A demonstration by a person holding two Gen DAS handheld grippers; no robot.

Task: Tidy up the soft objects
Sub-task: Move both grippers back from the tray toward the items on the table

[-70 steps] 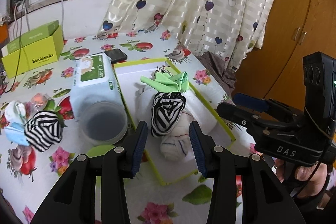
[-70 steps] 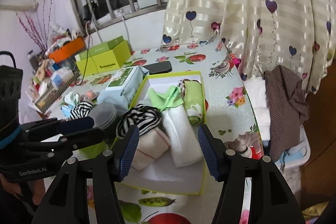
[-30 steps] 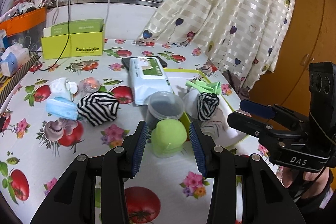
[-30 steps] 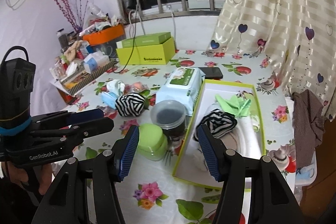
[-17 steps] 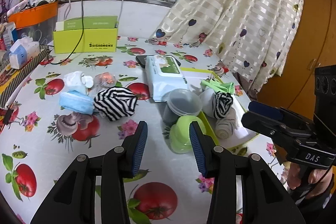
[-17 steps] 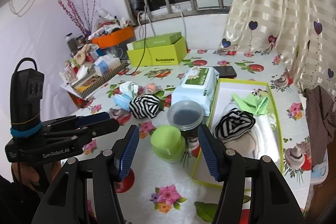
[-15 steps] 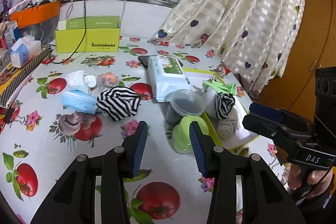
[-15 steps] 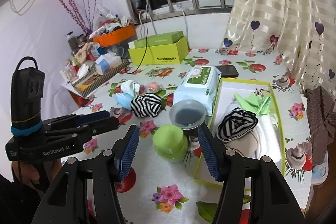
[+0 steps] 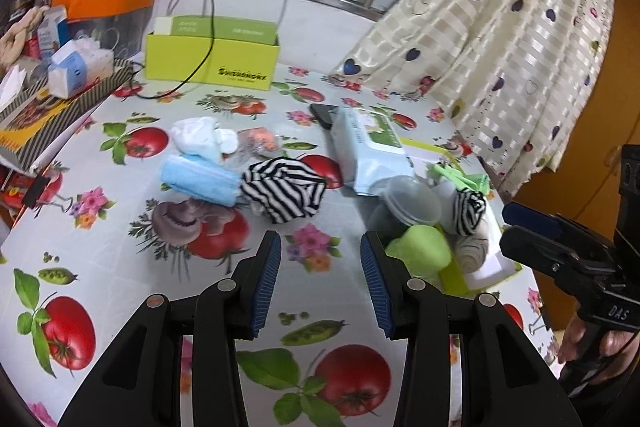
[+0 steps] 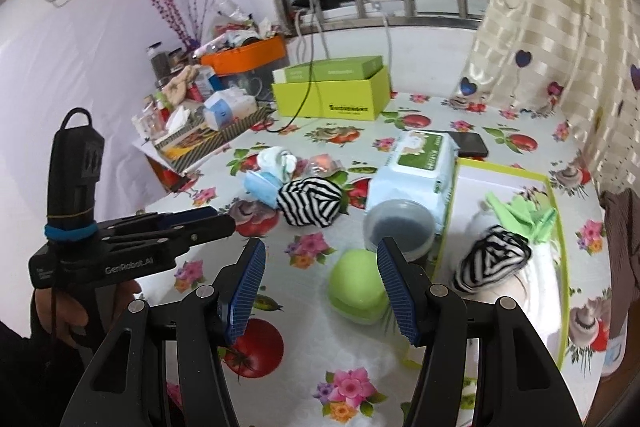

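A black-and-white striped sock ball [image 9: 284, 194] lies on the tomato-print tablecloth, also in the right wrist view [image 10: 310, 201]. Beside it lie a blue cloth [image 9: 198, 179] and a white cloth [image 9: 202, 137]. A green-edged white box [image 10: 557, 223] at the right holds a second striped sock [image 10: 492, 259], a green cloth [image 10: 522, 213] and pale rolls. My left gripper [image 9: 320, 277] is open and empty, just short of the striped sock ball. My right gripper [image 10: 320, 287] is open and empty, above the table in front of a green lidded pot [image 10: 356, 287].
A clear tub [image 10: 400, 229] and a wet-wipes pack [image 10: 416, 167] stand between the loose cloths and the box. A phone [image 10: 470, 143], a lime carton [image 10: 332, 97] and a cluttered tray [image 10: 200, 131] sit at the back. A curtain [image 9: 500, 27] hangs at the right.
Both grippers have pulled back from the box and swung left. The loose striped sock ball and cloths have come into the middle of the left wrist view. Both stay open.
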